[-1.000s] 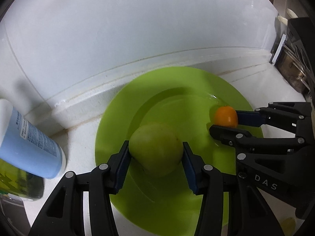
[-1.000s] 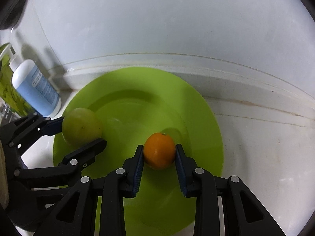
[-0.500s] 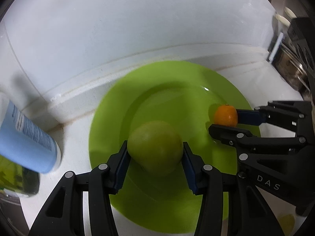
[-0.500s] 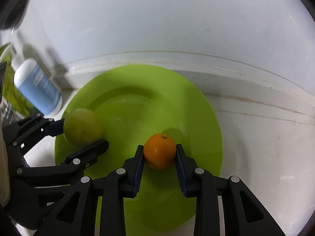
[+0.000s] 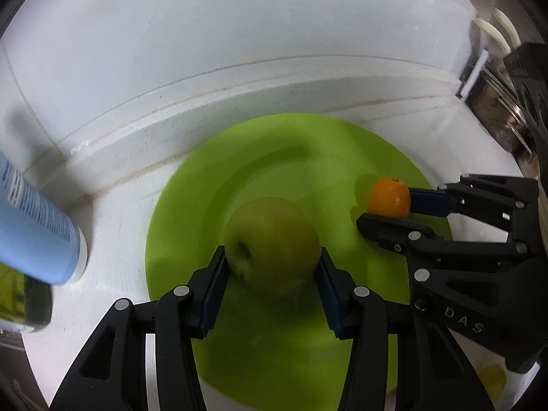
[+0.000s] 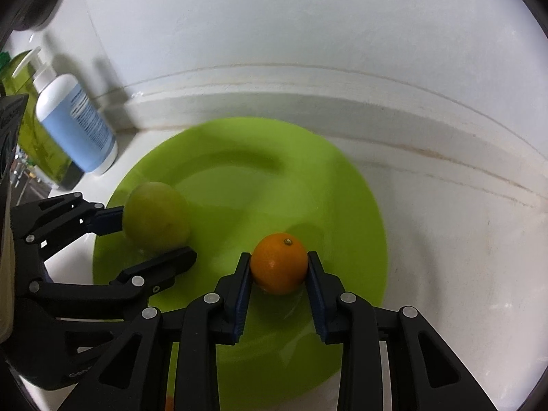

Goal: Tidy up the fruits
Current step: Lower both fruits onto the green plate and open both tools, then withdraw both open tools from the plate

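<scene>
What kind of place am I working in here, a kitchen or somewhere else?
Probably a home kitchen counter. A white worktop meets a white wall, a green plate lies on it, a pump bottle stands at one end, and metal kitchenware sits at the other.

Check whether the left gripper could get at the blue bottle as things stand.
Probably not yet: the left gripper has its jaws shut on the green apple. Otherwise the way to the blue bottle looks free.
</scene>
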`<state>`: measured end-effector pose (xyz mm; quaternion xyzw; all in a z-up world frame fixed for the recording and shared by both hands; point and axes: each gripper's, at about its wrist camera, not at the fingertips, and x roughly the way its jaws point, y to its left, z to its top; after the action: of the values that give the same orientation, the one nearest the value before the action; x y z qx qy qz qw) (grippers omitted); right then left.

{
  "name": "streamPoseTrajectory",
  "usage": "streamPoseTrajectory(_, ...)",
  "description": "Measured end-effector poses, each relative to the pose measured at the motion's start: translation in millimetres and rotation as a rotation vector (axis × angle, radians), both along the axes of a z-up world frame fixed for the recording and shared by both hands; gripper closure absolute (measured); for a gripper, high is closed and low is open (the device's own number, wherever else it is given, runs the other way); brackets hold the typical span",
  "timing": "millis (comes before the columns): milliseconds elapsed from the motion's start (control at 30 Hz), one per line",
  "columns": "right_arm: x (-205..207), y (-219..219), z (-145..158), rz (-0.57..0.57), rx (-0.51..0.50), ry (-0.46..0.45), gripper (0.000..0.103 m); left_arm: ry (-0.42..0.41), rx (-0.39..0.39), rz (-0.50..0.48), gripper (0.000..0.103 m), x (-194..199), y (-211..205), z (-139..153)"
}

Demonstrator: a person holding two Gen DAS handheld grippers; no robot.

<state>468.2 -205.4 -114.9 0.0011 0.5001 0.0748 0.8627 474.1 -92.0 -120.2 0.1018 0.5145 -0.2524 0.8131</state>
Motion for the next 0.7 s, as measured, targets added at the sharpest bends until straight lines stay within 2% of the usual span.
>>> streamPoseTrajectory(133,12,6,2,-0.016,-0.007,-0.021,0.069,0.015,-0.003,0.016,0.055,12,-6,-4)
streamPoseTrajectory(267,16,8,1,-0.02,0.006,-0.02,0.069,-0.021,0.011,0.022,0.054,10,-7,-9)
streamPoseTrajectory(333,16,5,3,-0.017,-0.001,-0.026,0.07,-0.023,0.015,0.027,0.052,9,-10,-7)
streamPoseTrajectory(400,16,5,5,-0.018,-0.005,-0.041,0.069,-0.041,0.017,0.045,0.046,0,-12,-4)
streamPoseTrajectory(533,8,-2,18,-0.044,0.01,-0.069,0.056,-0.085,0.004,0.072,0.038,-10,-2,15)
streamPoseTrajectory(633,-9,-15,36,-0.059,0.026,-0.089,0.054,-0.123,-0.02,0.083,0.035,-27,2,32)
streamPoseTrajectory(700,-20,-13,48,-0.062,0.03,-0.116,0.054,-0.176,-0.008,0.097,0.03,-43,8,48)
